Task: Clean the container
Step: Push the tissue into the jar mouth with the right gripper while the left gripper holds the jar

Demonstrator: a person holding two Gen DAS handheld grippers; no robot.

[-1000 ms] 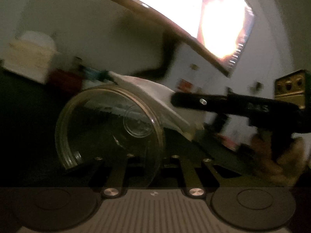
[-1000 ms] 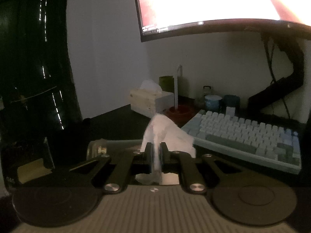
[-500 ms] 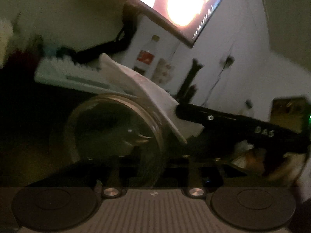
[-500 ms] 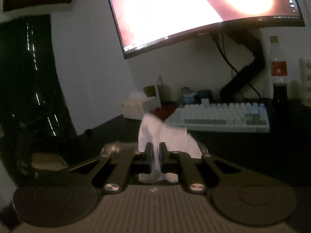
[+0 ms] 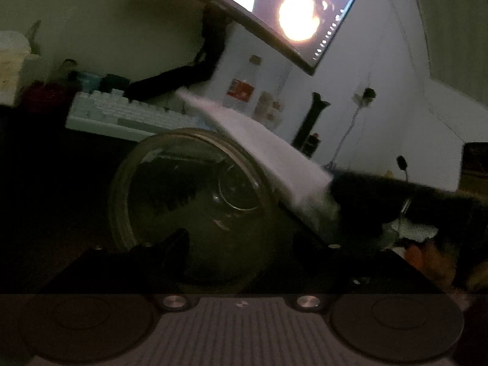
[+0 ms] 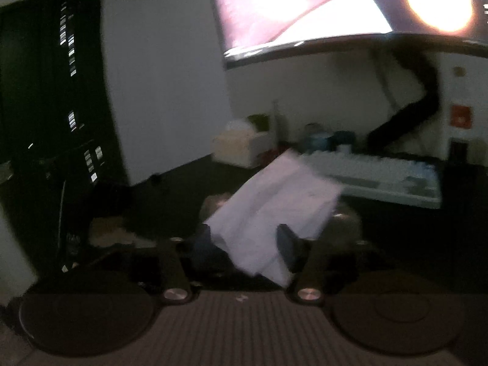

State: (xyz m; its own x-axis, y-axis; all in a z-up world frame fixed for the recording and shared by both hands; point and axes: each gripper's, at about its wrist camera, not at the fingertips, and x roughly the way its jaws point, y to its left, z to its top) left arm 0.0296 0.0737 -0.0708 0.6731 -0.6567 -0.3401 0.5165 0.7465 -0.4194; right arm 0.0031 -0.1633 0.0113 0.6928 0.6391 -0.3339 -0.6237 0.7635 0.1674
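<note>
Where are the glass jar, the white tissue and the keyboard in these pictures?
glass jar [image 5: 195, 207], left wrist view, on its round clear base facing the camera.
white tissue [image 6: 274, 204], right wrist view, on the middle of the sheet.
keyboard [image 5: 122, 116], left wrist view, on its pale keys behind the jar.

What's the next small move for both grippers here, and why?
Probably draw both grippers back. The left gripper jaws are opening, fingers apart on either side of the glass jar. The right gripper jaws are opening too, and the white tissue lies loose between them, draped over the jar. Both look like releases.
</note>
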